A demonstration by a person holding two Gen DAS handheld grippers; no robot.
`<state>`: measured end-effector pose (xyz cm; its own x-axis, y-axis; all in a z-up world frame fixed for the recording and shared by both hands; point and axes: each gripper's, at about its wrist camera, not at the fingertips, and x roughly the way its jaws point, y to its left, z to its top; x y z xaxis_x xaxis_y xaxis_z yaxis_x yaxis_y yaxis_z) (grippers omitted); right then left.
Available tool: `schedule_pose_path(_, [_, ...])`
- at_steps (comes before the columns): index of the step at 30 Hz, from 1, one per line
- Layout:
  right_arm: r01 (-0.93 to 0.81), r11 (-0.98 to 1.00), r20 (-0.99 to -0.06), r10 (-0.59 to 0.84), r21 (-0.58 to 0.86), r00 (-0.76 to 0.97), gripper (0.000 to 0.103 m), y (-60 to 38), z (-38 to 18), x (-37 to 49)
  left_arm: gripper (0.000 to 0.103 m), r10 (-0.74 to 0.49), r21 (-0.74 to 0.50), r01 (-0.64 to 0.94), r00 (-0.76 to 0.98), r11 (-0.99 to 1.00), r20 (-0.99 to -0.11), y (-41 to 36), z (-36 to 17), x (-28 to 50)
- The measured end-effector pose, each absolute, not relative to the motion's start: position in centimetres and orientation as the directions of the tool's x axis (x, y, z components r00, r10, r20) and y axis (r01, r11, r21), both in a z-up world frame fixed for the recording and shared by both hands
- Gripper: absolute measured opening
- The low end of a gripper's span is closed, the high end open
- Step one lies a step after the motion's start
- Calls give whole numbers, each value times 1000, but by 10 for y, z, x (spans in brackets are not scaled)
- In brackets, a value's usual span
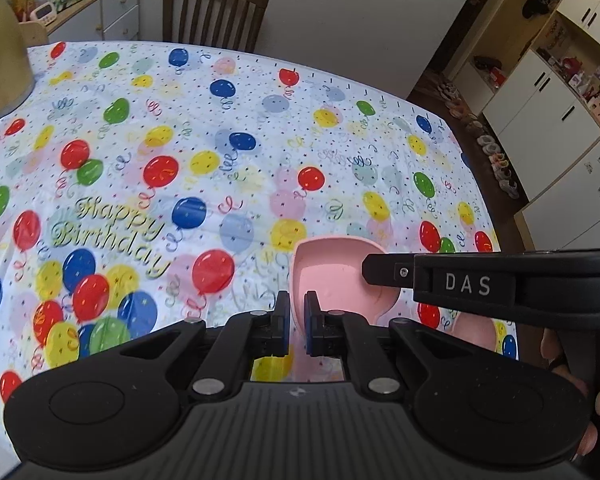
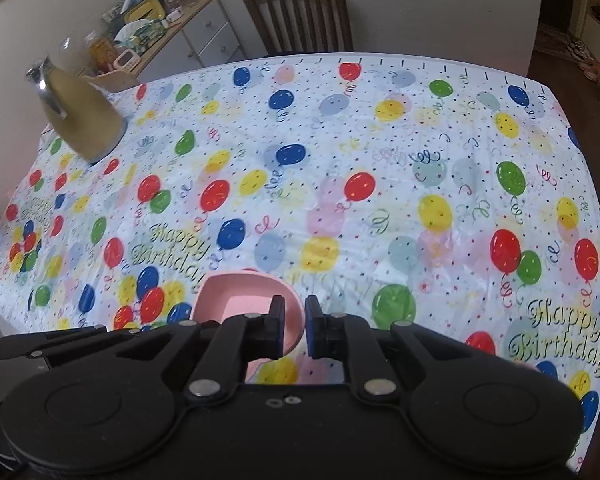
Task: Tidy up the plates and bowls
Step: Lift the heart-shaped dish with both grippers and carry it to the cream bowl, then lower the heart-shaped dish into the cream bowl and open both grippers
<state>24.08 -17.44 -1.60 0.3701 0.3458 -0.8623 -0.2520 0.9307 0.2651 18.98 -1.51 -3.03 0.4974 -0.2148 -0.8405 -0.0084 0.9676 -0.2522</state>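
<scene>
- Two grippers clamp one pink bowl (image 1: 332, 268) above the tablecloth (image 1: 220, 140).
- Left gripper (image 1: 297, 320): jaws narrow on its rim; bowl at 1 o'clock.
- Right gripper (image 2: 294, 326): jaws narrow on the opposite rim; bowl at 10 o'clock.

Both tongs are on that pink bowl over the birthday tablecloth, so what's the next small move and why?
Probably carry the pink bowl a little toward the bare middle of the tablecloth and ease it down. The left tongs pinch its near rim and the right tongs its opposite rim, so it seems held between the two. A second pink dish lies low beside it and should be avoided.
</scene>
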Motion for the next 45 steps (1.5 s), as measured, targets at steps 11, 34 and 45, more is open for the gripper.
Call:
schedule_pose_path(11, [-336,902,-855,385,269,348,10,-159,-7,195,6,-177,-239,-59,505,969,-845,-2,-22,139])
schedule_pose_path(34, [-477,855,-913,343,206,221,10,-108,-39,138,6,-148,-240,-178,413,954,-899,34,-65,94])
schedule_pose_path(45, [-490,849,-927,323,196,190,10,-103,-51,139,6,-155,-243,-188,390,952,-908,38,-82,98])
